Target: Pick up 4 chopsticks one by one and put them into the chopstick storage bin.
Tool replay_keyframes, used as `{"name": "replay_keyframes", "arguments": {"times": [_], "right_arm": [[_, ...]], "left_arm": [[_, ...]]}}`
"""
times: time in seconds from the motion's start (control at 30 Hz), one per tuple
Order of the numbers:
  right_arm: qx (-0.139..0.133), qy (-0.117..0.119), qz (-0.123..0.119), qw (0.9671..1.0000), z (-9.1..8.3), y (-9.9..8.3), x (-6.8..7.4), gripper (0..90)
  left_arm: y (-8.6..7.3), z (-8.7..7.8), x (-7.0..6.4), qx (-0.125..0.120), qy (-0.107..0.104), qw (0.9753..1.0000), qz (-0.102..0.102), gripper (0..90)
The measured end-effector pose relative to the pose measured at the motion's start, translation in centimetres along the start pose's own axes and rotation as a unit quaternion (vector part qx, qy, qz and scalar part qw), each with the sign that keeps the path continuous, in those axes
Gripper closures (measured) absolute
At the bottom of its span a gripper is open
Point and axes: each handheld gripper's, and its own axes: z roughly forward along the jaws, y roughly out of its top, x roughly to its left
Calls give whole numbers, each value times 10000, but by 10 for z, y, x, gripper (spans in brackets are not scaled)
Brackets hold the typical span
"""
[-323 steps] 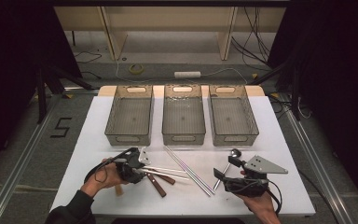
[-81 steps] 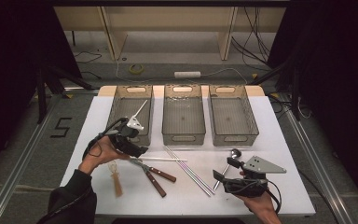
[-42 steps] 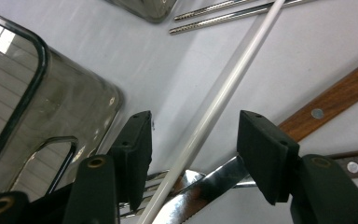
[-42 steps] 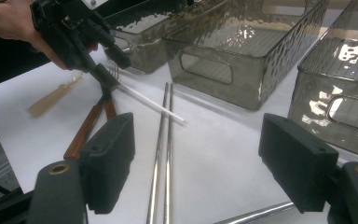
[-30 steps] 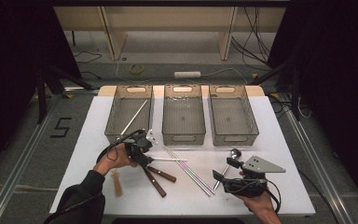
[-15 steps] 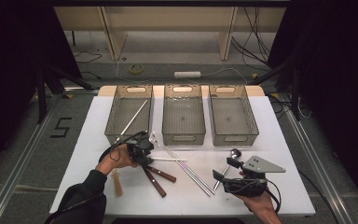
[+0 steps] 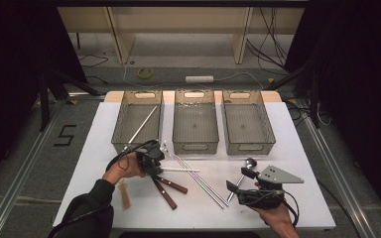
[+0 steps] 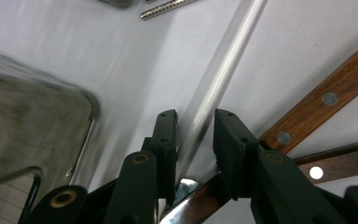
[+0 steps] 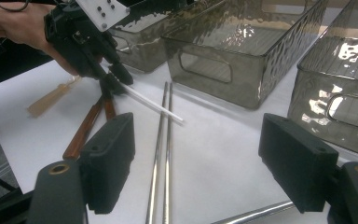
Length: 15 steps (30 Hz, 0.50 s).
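**Left gripper at the white straw**

The left gripper point(image 7: 155, 159) tips down at the table, just before the left bin point(image 7: 138, 121), its jaws slightly apart around the white straw point(image 7: 181, 169) lying beside the knives point(image 7: 168, 187). The right gripper point(image 7: 238, 179) rests low, jaws wide open, empty.

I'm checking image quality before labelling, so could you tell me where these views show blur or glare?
Left gripper view: the clear rod between the jaws and the bin look soft, too close to focus. Right gripper view: bright glare on the textured bins, its own near jaws slightly soft. High view: evenly lit white table, dark surroundings, no strong glare.
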Motion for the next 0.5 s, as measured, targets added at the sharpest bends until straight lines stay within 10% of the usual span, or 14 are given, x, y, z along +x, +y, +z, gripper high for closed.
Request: {"name": "replay_keyframes", "arguments": {"times": [0.5], "right_arm": [[30,2,-13,10000,0,0,0,280]], "left_arm": [[2,1,4,19,30,9990,440,781]]}}
